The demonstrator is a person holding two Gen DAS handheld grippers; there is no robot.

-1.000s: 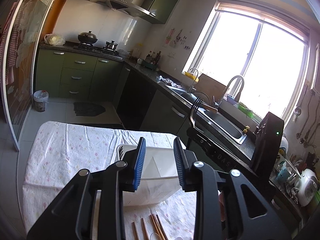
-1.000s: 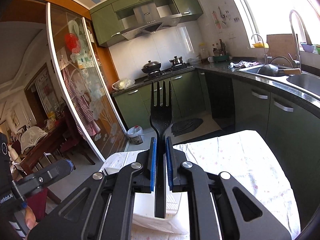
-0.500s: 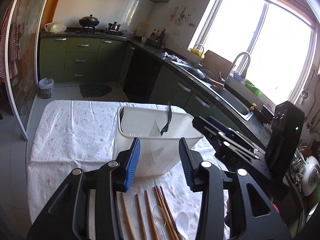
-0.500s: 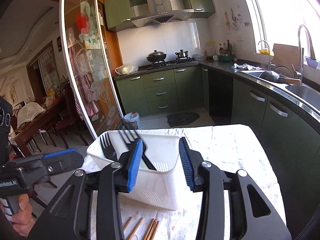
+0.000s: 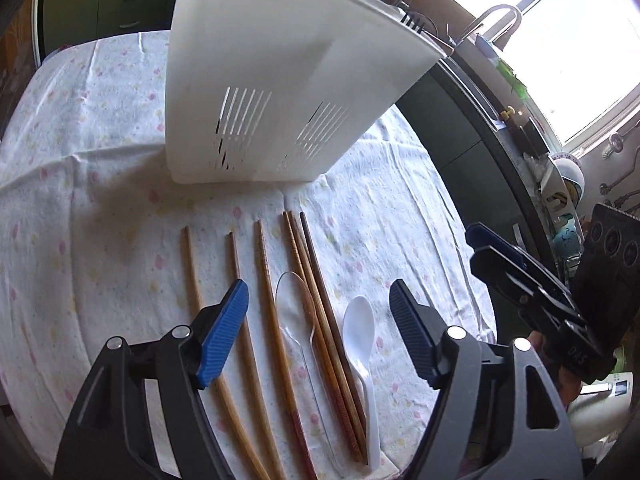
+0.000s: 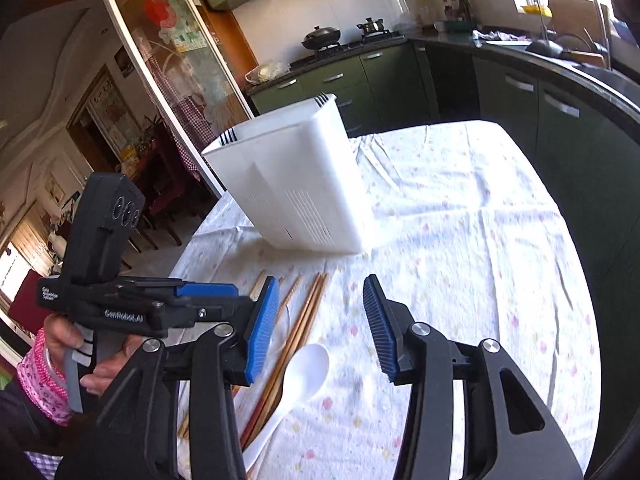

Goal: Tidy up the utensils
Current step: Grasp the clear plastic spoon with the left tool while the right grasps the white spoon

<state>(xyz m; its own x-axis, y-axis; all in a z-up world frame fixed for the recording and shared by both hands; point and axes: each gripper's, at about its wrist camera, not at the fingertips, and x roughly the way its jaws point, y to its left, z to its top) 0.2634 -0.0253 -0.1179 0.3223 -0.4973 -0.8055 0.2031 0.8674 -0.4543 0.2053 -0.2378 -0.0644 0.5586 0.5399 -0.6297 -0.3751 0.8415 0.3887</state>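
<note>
Here the left wrist view looks steeply down on the utensils laid out on the flowered tablecloth (image 5: 100, 208): wooden chopsticks (image 5: 276, 320) lie side by side running near to far, a clear plastic spoon (image 5: 294, 304) lies among them, and a white plastic spoon (image 5: 360, 332) lies just to their right. The left gripper (image 5: 318, 312) hangs over this row with its blue-padded jaws opening, wide apart and clamped on nothing; several chopsticks and both spoons show in the gap beneath. The right wrist view shows far less of the row, only a few chopsticks (image 6: 308, 312) and the white spoon (image 6: 306, 368), yet it alone shows the person's hand (image 6: 100, 364) around the handle of the left gripper (image 6: 208, 292) at the near left. The right gripper (image 6: 322, 328) has its jaws opening too, apart and empty, above the cloth just right of the white spoon. In the left view the right gripper (image 5: 520, 276) appears only from the side, at the right edge.

The white slotted utensil holder (image 5: 280, 80) stands on the cloth beyond the far ends of the chopsticks. Dark tines of a fork (image 5: 412, 20) peek over its far right corner; in the right view tines (image 6: 322, 99) show at the far corner and what seem to be more at the left corner (image 6: 228, 138). The inside is hidden from both cameras.
</note>
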